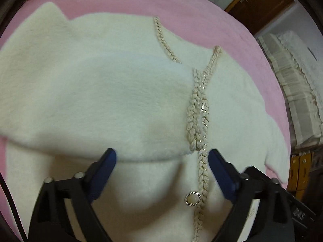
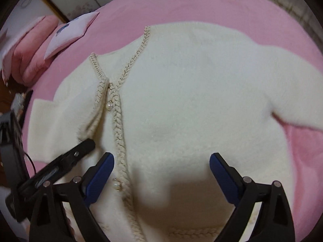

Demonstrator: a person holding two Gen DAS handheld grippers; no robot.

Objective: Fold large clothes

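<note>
The left gripper (image 1: 162, 162) hangs wide open with nothing between its blue pads (image 1: 105, 173); it is poised just above the cream cardigan (image 1: 101, 100), over the spot where a folded-in sleeve (image 1: 90, 92) ends in a soft rounded edge lying across the front; the braided placket (image 1: 198, 117) runs between its fingers, nearer the right-hand one, and an oval button (image 1: 193, 198) sits just under the gap; the right gripper (image 2: 161, 163) is likewise spread wide and holds nothing, looking down on the cardigan's other front panel, with the braid trim (image 2: 118, 129) and a pearl button (image 2: 117, 184) just beside its left finger; in its view the left gripper (image 2: 80, 147) shows as a black finger resting low over the fabric at the far side of the placket; the cardigan lies flat, front up, on a pink blanket (image 2: 201, 6), its second sleeve (image 2: 292, 92) stretched out to the side and not yet folded

By my reading the step in hand is the sleeve fold: one sleeve appears laid across the chest, the other waits; the next move likely calls for the right gripper to travel out to that sleeve, pinch its fluffy cuff end without snagging the trim, and carry it over the body; both grippers point forward and downward, close together near the hem end, tilted toward the neckline; pink pillows (image 2: 36, 46) lie well apart at the blanket's far edge
</note>
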